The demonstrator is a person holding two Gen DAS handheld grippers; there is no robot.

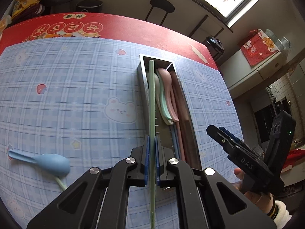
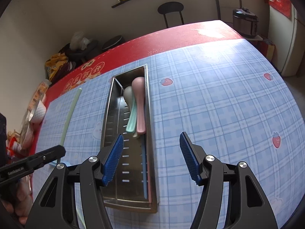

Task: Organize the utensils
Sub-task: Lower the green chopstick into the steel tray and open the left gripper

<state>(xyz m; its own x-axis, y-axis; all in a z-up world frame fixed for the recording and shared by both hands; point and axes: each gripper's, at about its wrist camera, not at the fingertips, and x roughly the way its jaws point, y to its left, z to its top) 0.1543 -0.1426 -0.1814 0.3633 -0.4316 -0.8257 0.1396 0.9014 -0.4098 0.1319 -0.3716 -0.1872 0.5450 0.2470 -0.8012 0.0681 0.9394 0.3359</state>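
Gripping a green chopstick (image 1: 152, 103) in our left gripper (image 1: 152, 162), we hold it above the metal tray (image 2: 106, 112); pink spoon (image 2: 140, 103) lies inside, blue spoon (image 1: 51, 163) well left, right gripper (image 2: 151, 156) wide.

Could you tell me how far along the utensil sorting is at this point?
Partly done. The metal tray already holds a pink spoon, a mint spoon, a grey spoon and blue and pink chopsticks. In hand: the left hand-held gripper is clamped on a green chopstick. The right hand-held gripper is open and empty. Left: a blue spoon on the tablecloth, lying over another green chopstick.
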